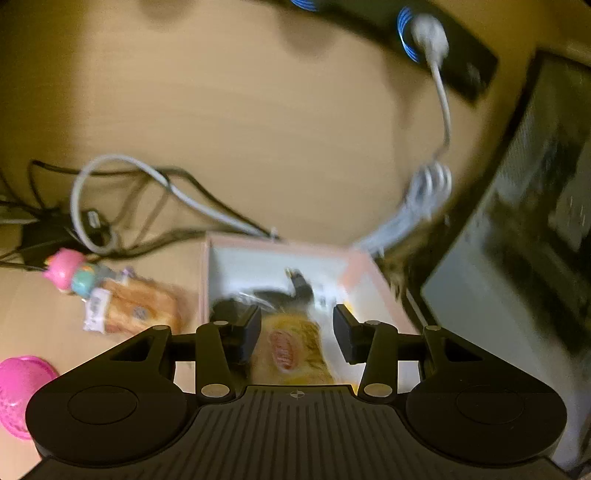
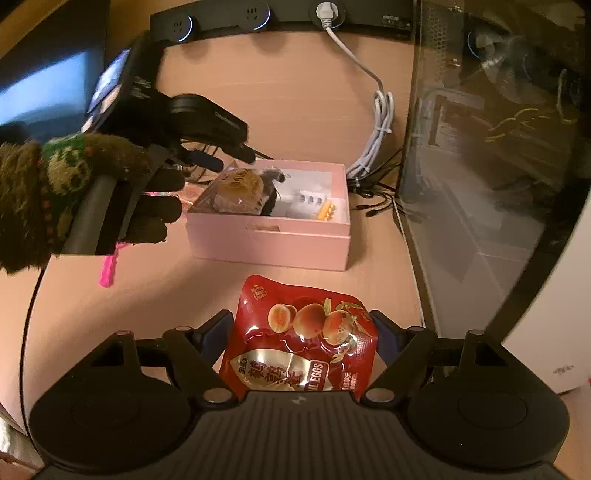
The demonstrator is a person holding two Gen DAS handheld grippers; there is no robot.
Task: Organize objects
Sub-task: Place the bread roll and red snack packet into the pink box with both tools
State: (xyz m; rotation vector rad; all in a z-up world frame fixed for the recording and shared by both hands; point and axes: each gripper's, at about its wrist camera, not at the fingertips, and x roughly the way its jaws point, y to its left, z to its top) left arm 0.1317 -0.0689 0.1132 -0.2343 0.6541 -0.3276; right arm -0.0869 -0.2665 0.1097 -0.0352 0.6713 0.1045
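Observation:
A pink box [image 2: 273, 240] stands on the wooden desk; it also shows in the left wrist view [image 1: 373, 273]. My left gripper [image 1: 295, 338] is open above the box, over a yellow-brown snack packet [image 1: 291, 350] that lies in the box [image 2: 236, 192]. The box also holds a dark object [image 1: 295, 291] and small white and yellow items [image 2: 325, 210]. My right gripper [image 2: 301, 332] has its fingers on both sides of a red quail-egg pouch [image 2: 303, 339], in front of the box.
A bread packet [image 1: 136, 310], a pink-capped toy [image 1: 70, 273] and a pink bowl [image 1: 18, 391] lie left of the box. Cables [image 1: 155, 184] and a power strip [image 2: 258, 18] sit behind. A glass-sided case [image 2: 480, 166] stands to the right.

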